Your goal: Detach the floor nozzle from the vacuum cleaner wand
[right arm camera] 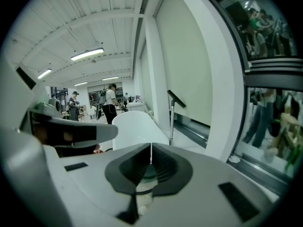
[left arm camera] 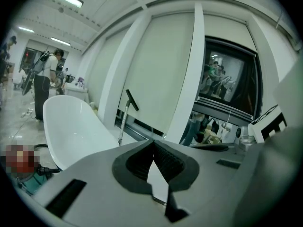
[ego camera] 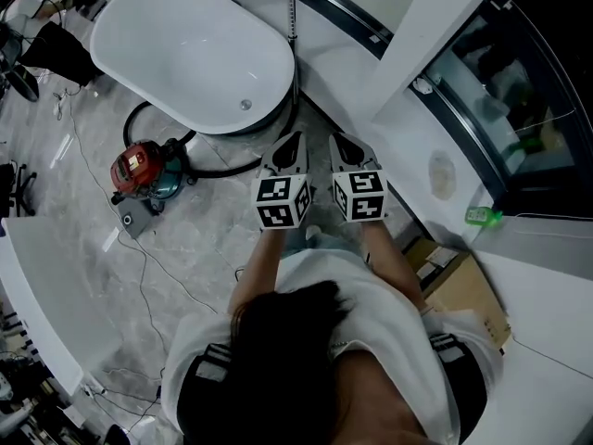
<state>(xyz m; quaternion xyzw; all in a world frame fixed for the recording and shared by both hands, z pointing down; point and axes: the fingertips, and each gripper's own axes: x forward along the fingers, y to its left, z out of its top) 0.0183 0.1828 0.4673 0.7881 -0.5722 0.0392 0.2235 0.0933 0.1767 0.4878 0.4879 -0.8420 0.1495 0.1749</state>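
Red vacuum cleaner well apart from jaws

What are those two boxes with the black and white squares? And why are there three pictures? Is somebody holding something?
There is no robot here. A person holds a grabbing tool in each hand, and a camera on their head looks down on them. The tools are the left gripper and the right gripper. The patterned cubes are part of the tools.

The other two pictures come from small cameras that ride on each gripper and look along its two jaws. In both, the jaws are shut with nothing between them, so nothing is held.

On the marble floor stand a white bathtub and a red vacuum cleaner with a black hose. The grippers are not touching the vacuum cleaner.
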